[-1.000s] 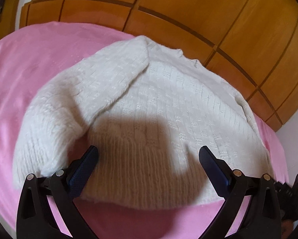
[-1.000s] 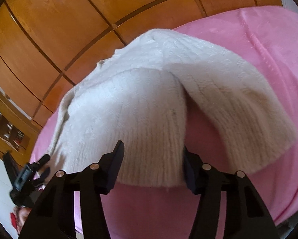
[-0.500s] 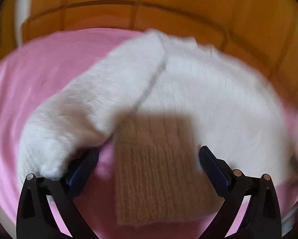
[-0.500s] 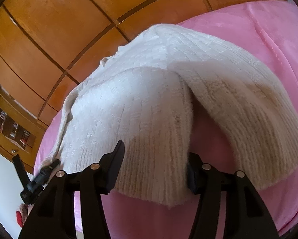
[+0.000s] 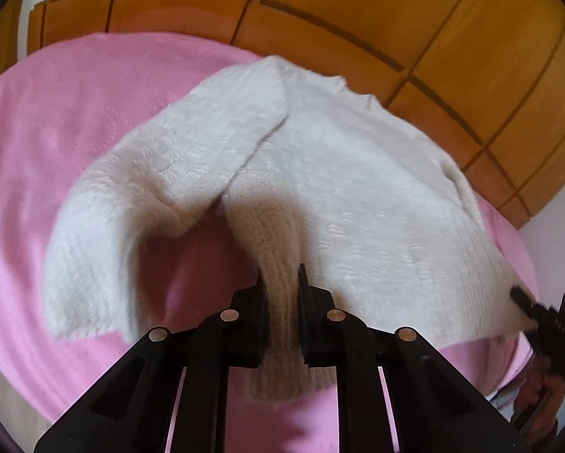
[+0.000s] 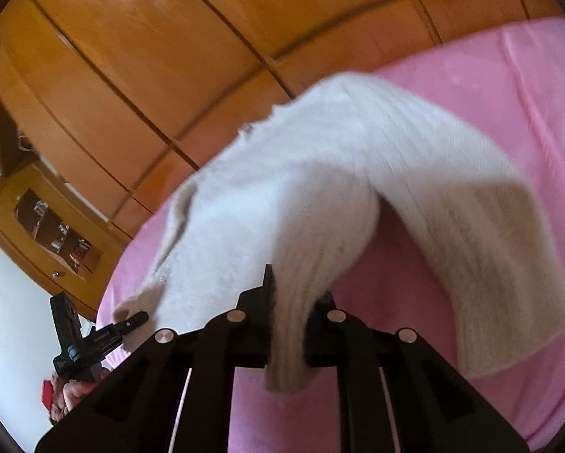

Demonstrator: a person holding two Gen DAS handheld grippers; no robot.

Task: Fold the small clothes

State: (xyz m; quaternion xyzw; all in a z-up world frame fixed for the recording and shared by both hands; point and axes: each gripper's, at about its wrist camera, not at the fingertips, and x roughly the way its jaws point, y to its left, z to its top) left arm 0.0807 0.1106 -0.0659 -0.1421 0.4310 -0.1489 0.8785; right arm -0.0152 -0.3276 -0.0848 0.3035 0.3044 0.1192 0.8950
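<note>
A small cream knitted sweater (image 5: 358,196) lies on a pink bedsheet (image 5: 75,120), its left sleeve (image 5: 124,219) spread to the left. My left gripper (image 5: 281,283) is shut on the ribbed hem near the sweater's left corner and lifts it off the sheet. In the right wrist view the same sweater (image 6: 267,204) shows with its right sleeve (image 6: 482,249) hanging to the right. My right gripper (image 6: 294,290) is shut on the ribbed hem at the other corner, which drapes between the fingers.
A wooden panelled wardrobe (image 5: 358,11) stands behind the bed. A small wooden cabinet (image 6: 52,226) shows at the left of the right wrist view. Each gripper shows in the other's view, the left one at the sweater's far corner (image 6: 90,343) and the right one at the right edge (image 5: 546,321).
Both grippers were open around the hem; now both have shut on it and raised the lower edge off the sheet.
</note>
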